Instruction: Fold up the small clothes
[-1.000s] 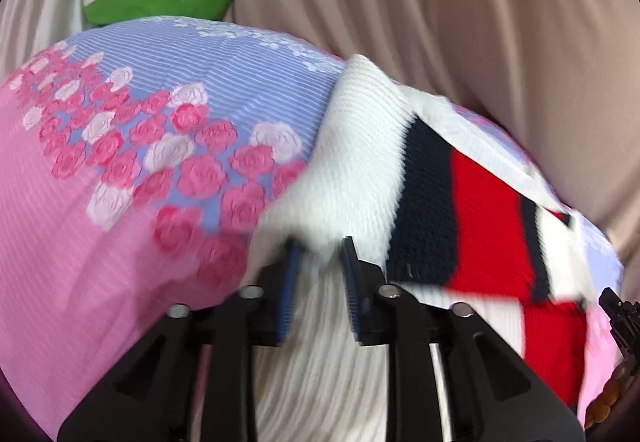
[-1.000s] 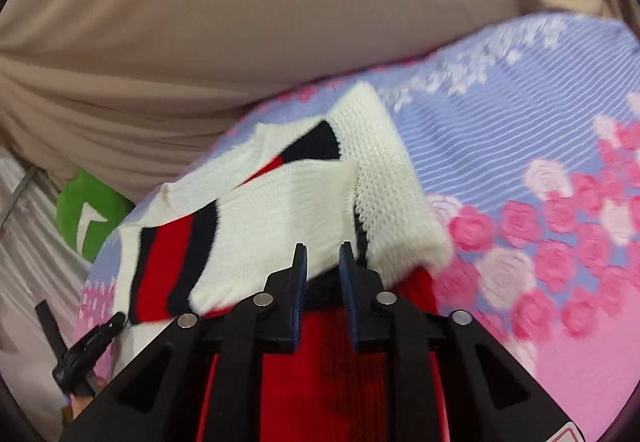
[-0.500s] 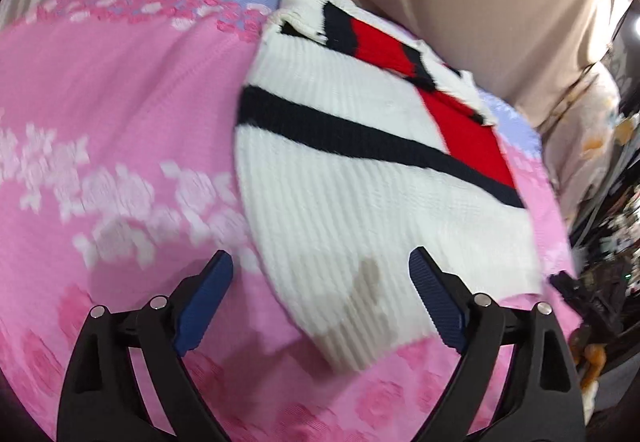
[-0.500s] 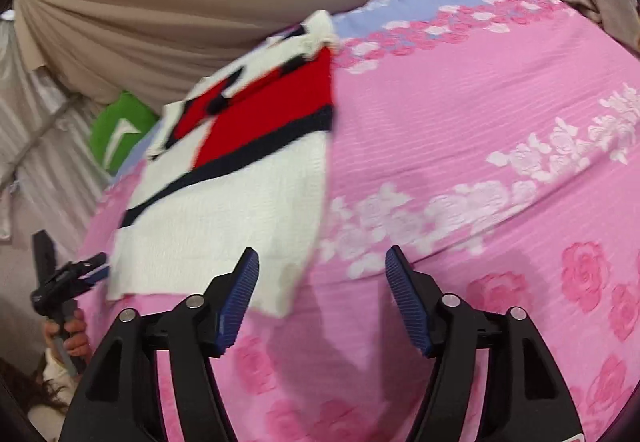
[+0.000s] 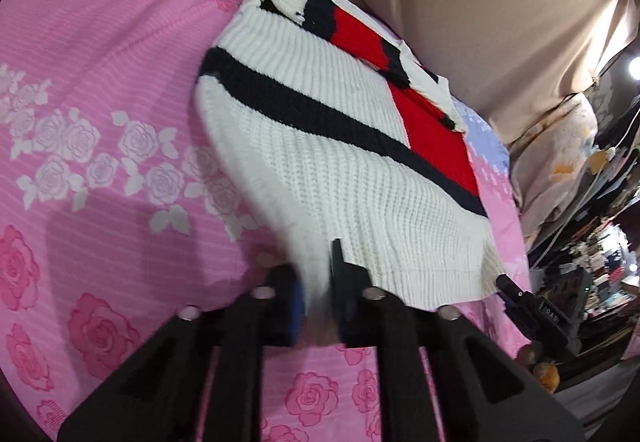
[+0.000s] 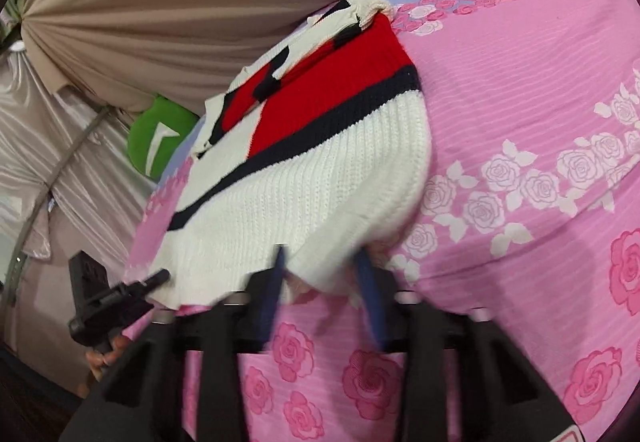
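Note:
A white knit sweater point(image 5: 340, 169) with a navy stripe and red panels lies folded on the pink rose bedsheet point(image 5: 100, 81), collar at the far end. My left gripper point(image 5: 318, 282) is shut on the near left corner of its hem, with white knit pinched between the pads. In the right wrist view the sweater point(image 6: 320, 181) bulges up at its near right corner. My right gripper point(image 6: 320, 274) has that corner between its blurred fingers, and its jaws are closing on it. Each gripper shows at the edge of the other's view.
A beige curtain point(image 5: 480, 1) hangs behind the bed. A green cushion point(image 6: 160, 137) sits at the far left by silvery drapes. Cluttered shelves point(image 5: 600, 262) stand off the bed's right side. The bedsheet point(image 6: 520, 81) spreads out to the sweater's right. A hand point(image 6: 104, 358) holds the left gripper's handle.
Both grippers let go of the sweater's far part, drew back to the near hem with jaws wide, then closed on its two near corners. The sweater now lies folded over.

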### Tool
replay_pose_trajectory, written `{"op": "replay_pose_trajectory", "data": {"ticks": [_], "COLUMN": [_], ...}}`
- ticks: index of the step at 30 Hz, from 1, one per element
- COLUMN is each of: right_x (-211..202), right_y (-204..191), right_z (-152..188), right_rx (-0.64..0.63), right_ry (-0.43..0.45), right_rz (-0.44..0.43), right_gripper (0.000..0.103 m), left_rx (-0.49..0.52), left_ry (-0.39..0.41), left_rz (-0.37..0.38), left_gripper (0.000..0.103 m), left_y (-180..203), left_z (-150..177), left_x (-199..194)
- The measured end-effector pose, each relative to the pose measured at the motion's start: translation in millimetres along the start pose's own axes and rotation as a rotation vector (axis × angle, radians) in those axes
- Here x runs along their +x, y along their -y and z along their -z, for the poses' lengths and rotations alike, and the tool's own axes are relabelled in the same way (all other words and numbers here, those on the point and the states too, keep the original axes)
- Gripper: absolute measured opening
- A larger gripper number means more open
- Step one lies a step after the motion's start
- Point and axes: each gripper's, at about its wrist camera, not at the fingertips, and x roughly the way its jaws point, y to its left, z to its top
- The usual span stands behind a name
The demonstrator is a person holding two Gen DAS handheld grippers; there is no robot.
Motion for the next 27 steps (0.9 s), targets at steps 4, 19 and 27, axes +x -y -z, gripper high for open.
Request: {"op": "replay_pose_trajectory", "data": {"ticks": [4, 19, 27], "right_x": [-26, -167, -185], "right_y": [-16, -81, -112], "right_z": [2, 28, -3], "right_rx": [-0.060, -0.333, -0.419], "right_ry": [0.115, 0.551, 0.604], "right_rz": [-0.027, -0.244, -0.270], "right_gripper": [0.010, 0.004, 0.004], "left_rx": [0.033, 0.209, 0.291], "left_ry": [0.079, 0.394, 0.505], "left_rz": [0.007, 0.141, 0.111], "left_gripper": [0.007, 0.005, 0.005], "left_y": [10, 62, 86], "left_z": [1, 24, -7], "left_x": [-32, -187, -212]}}
